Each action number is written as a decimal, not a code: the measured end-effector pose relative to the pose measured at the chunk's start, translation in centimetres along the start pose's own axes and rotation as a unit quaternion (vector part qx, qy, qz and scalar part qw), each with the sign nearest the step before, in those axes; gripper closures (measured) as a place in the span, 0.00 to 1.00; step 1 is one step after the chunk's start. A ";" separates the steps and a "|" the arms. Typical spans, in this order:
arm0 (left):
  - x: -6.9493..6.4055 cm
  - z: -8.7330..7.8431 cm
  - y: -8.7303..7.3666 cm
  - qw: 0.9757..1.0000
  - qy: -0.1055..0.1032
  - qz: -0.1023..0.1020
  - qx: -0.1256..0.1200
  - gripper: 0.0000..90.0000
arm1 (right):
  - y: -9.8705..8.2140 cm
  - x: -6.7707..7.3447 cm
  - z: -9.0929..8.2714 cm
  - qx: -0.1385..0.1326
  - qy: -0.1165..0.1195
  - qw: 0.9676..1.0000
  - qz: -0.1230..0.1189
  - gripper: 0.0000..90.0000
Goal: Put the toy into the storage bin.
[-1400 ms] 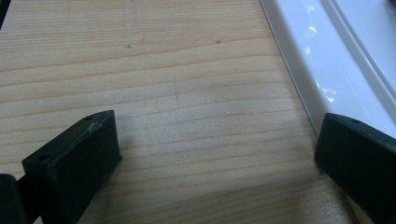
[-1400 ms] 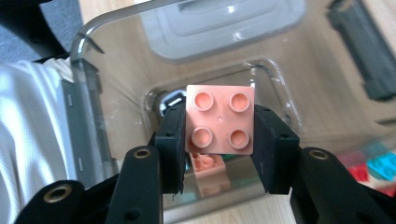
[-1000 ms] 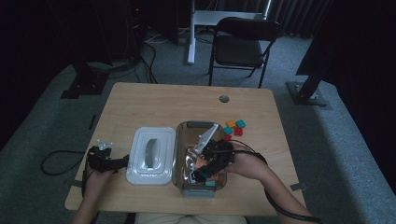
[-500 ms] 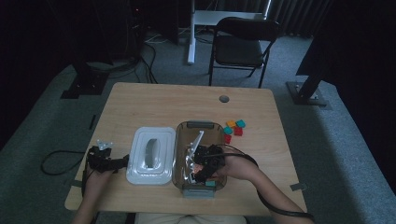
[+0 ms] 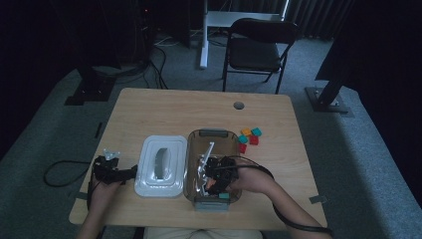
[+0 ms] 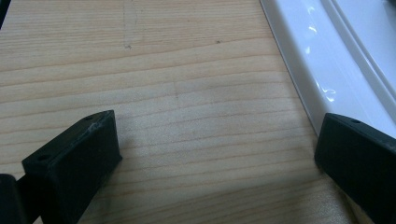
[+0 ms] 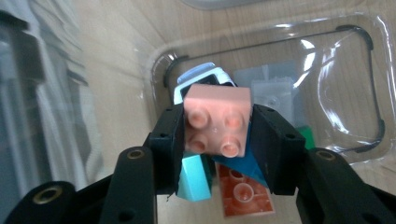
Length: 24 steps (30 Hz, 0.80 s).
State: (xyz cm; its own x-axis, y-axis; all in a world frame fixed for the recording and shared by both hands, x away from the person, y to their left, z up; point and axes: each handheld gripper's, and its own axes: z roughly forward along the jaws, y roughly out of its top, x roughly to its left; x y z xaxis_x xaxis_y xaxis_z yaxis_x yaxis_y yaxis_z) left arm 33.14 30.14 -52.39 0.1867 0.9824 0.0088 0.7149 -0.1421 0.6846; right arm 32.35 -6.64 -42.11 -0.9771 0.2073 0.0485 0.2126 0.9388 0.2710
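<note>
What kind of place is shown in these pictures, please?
Probably a recording studio or lab room, not a home. A wooden table stands on grey carpet, dark curtains hang around it, and a folding chair, loose cables and stand bases lie beyond it.

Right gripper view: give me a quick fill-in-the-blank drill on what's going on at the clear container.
1. The right gripper has a ____ brick between its jaws.
2. It is down inside the clear ____.
3. The white lid lies on the table, to the container's ____ in the high view.
4. The left gripper stands ____ over bare wood.

Missing words: pink; container; left; open
</note>
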 end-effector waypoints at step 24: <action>0.0 0.0 0.0 1.000 0.000 0.000 0.001 0.01 | -5.6 -2.0 -7.7 -0.112 -0.054 0.988 0.089 0.53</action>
State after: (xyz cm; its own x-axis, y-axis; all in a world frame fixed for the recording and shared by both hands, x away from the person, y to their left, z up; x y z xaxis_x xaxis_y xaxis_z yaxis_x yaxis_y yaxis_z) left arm 33.14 30.14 -52.38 0.1871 0.9823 0.0086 0.7162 -0.1424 0.6832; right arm 33.03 -14.41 -36.35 -0.9153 0.4025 0.0141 0.3606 0.8033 0.4740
